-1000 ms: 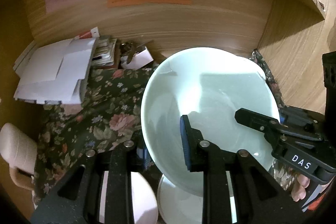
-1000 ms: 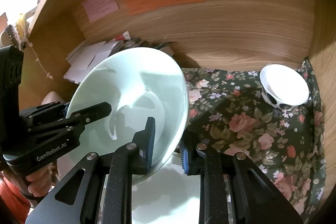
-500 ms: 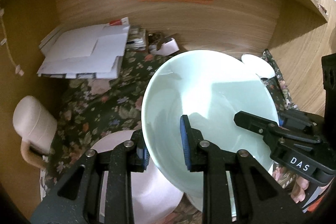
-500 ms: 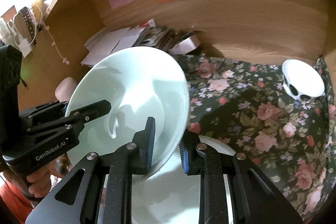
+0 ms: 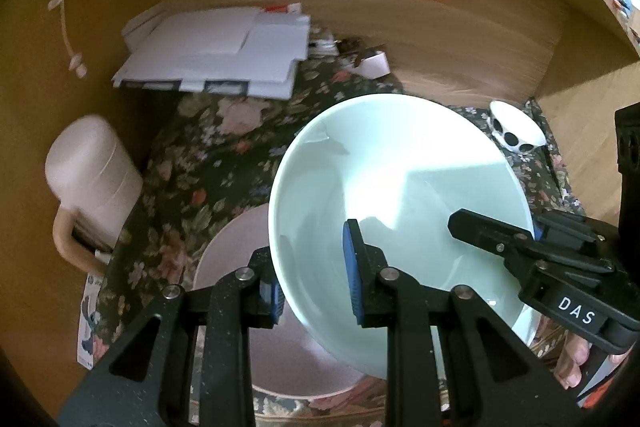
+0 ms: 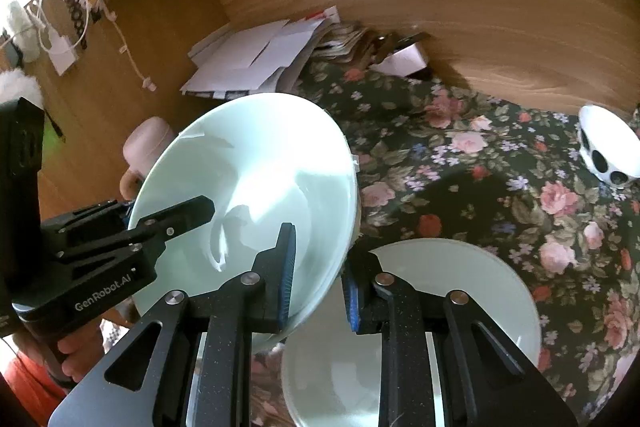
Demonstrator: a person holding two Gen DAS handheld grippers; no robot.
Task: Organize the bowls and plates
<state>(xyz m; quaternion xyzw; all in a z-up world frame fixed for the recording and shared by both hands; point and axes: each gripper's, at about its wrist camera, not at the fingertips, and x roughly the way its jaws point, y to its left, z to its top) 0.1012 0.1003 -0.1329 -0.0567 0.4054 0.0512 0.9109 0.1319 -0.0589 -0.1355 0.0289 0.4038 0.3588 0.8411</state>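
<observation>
Desk (image 6: 460, 155) under dark floral cloth, wood panels behind. Left: pink mug (image 5: 90, 179), paper stack (image 5: 216, 55). Centre: pale green bowl (image 5: 396, 203) held above pink plate (image 5: 240, 275), left hand-held gripper (image 5: 312, 291) and right hand-held gripper (image 6: 318, 279) each pinching its rim. Right: spotted bowl (image 6: 606, 151).

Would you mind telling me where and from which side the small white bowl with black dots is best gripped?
Grip the small white bowl with black dots by its thin rim, one finger inside and one outside, coming from above on the side facing the open floral cloth. It stands upright and flares upward; the wooden walls look close behind it.
</observation>
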